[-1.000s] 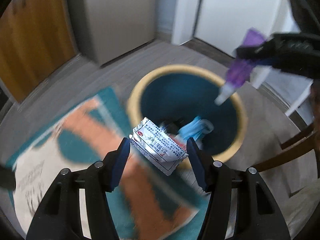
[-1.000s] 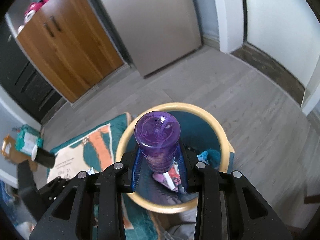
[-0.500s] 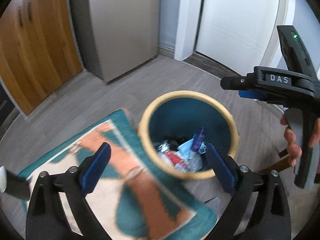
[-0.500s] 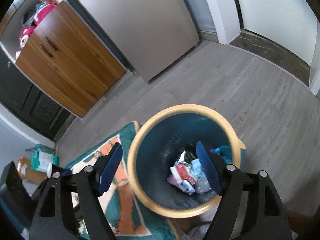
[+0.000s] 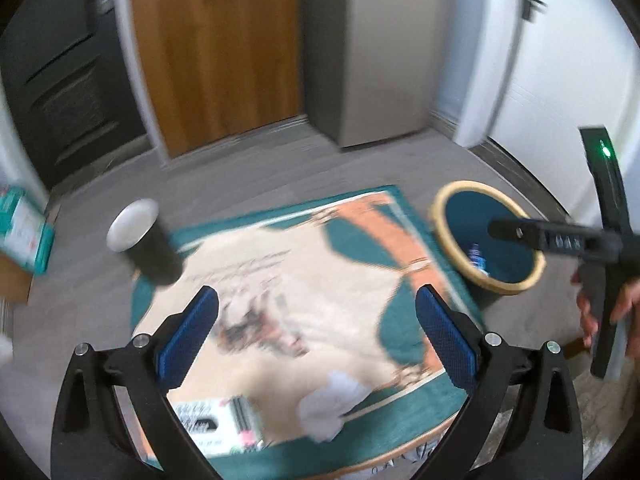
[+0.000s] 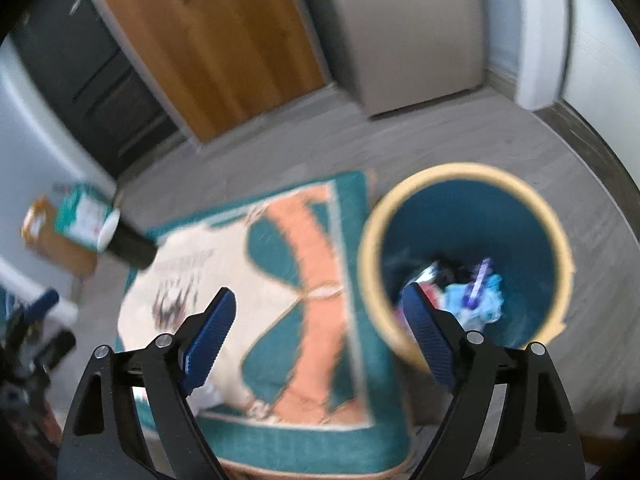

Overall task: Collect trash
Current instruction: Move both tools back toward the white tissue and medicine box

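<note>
Left gripper [image 5: 316, 332]: jaws spread wide, nothing between the blue pads; it points down at the rug [image 5: 280, 272].
Right gripper [image 6: 320, 332]: jaws just as wide and empty, hanging at the bin's 8 o'clock edge.
Bin [image 6: 468, 172]: teal inside with a pale yellow rim, standing on the floor off the rug's 3 o'clock side; a purple bottle [image 6: 480, 280] lies among blue and white scraps at the bottom.
Crumpled white wad [image 5: 334, 402]: on the rug at about 6 o'clock from the left gripper's pads, close to the near teal border. I judge it to be tissue or thin paper, very light and soft, likely to squash flat; pinch it across the bulkiest middle so the pads bite material and not air.
Printed flat packet [image 5: 218, 420]: at 7 o'clock on the rug, blurred. It looks thin and lies flat, so I would expect it to be slippery to lift; an edge or raised corner is the better hold.
Dark cup [image 5: 148, 248]: at the rug's 10 o'clock corner, pale open mouth tilted toward the camera. It looks light and stiff, but crushable at the rim; grip across the body.
Blur: both views smear, so finer detail cannot be told.
</note>
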Demonstrator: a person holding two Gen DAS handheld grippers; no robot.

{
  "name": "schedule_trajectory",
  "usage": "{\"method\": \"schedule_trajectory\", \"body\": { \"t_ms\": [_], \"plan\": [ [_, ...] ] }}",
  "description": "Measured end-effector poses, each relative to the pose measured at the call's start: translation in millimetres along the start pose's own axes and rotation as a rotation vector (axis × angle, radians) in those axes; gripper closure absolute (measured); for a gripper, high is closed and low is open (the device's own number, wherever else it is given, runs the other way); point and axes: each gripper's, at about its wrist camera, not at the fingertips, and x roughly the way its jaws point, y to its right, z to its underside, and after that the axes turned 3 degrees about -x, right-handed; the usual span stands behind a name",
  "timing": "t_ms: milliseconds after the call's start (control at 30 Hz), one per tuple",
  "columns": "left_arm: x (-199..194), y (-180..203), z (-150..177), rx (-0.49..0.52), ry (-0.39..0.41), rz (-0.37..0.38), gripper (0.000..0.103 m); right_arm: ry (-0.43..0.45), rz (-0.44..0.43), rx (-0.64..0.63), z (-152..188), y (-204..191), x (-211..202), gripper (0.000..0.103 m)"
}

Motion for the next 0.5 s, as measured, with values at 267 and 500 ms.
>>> {"method": "schedule_trajectory", "body": {
  "t_ms": [267, 500],
  "plan": [
    [7.8, -87.6, 58.0, -0.190, -0.076, -0.134, 0.006, -0.171, -0.060, -0.013, 41.2, -69.8, 51.3, 0.018],
    [24.3, -123.9, 83.3, -0.240, -0.155, -0.226, 0.006, -0.270, -0.057, -0.083, 80.2, -118.2, 88.5, 0.024]
  ]
}}
